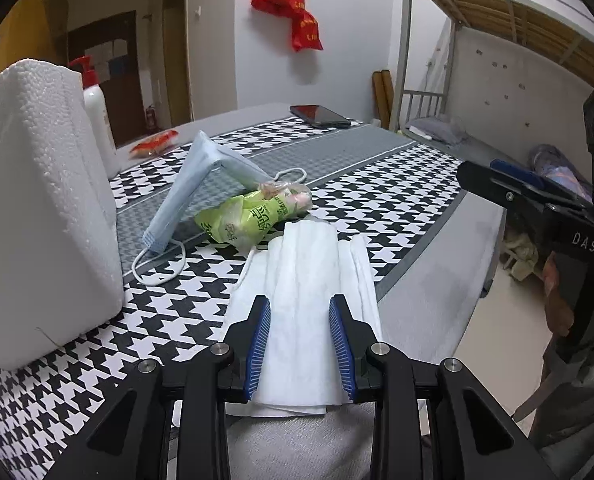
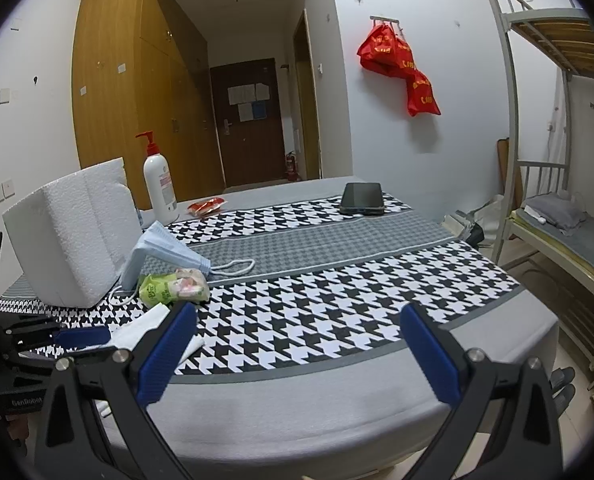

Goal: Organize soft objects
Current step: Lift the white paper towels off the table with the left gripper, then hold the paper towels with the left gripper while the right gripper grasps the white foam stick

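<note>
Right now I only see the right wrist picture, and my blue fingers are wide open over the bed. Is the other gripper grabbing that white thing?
Observer: In the left wrist view the left gripper sits over the white mask, one finger on each side of its middle fold.
Operator: Is it squeezing?
Observer: Not clearly; I can see mask between the pads, with gaps beside them.
Operator: Is the blue mask flat?
Observer: No. The blue mask stands folded like a tent, leaning on the green packet.
Operator: Where's my gripper from there?
Observer: The right gripper hangs off the bed's right edge, holding nothing.
</note>
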The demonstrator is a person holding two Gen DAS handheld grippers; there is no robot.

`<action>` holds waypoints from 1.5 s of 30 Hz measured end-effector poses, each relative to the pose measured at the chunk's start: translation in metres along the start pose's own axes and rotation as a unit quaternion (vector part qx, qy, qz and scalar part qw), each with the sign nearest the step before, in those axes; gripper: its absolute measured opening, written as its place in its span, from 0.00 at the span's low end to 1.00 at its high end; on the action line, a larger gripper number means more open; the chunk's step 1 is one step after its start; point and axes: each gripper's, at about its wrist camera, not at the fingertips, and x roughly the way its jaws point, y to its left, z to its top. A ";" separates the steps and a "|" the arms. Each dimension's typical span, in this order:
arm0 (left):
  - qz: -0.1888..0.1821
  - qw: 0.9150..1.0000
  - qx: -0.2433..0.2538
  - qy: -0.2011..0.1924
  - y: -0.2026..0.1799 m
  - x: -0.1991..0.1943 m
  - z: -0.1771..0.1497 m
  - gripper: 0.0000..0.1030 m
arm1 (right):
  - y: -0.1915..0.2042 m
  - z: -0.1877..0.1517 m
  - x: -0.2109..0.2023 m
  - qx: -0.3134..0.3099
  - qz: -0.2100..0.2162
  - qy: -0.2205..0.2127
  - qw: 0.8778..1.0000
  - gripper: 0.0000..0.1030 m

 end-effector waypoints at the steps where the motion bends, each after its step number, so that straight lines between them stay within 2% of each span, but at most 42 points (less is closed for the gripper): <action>1: -0.001 1.000 -0.003 0.002 0.001 0.001 0.000 0.32 | 0.000 0.000 0.000 0.000 0.000 0.001 1.000 1.00; 2: -0.002 1.000 -0.009 0.002 0.003 0.001 0.000 0.24 | 0.001 -0.001 0.000 -0.001 0.000 0.001 1.000 1.00; 3: 0.001 1.000 -0.015 0.002 0.006 0.000 0.000 0.11 | 0.001 -0.001 0.001 -0.001 0.001 0.001 1.000 0.99; 6: -0.020 1.000 -0.021 0.000 0.009 -0.004 0.002 0.03 | 0.003 0.000 0.001 -0.002 0.001 0.001 1.000 1.00; 16: -0.033 0.998 -0.022 -0.047 0.011 -0.035 0.019 0.02 | 0.005 0.001 -0.001 -0.004 0.005 -0.001 1.000 0.99; 27: -0.016 0.996 -0.031 -0.080 0.021 -0.062 0.027 0.02 | 0.013 0.004 -0.005 -0.010 0.012 -0.004 1.000 1.00; 35: 0.025 0.994 -0.042 -0.099 0.030 -0.077 0.018 0.02 | 0.034 0.004 -0.006 -0.015 0.035 0.003 0.999 1.00; 42: 0.063 0.989 -0.074 -0.112 0.048 -0.089 0.001 0.02 | 0.060 -0.001 0.002 0.000 0.056 0.023 0.998 0.99; 45: 0.086 0.985 -0.090 -0.119 0.054 -0.093 -0.006 0.02 | 0.075 -0.006 0.007 -0.018 0.038 0.033 0.999 0.99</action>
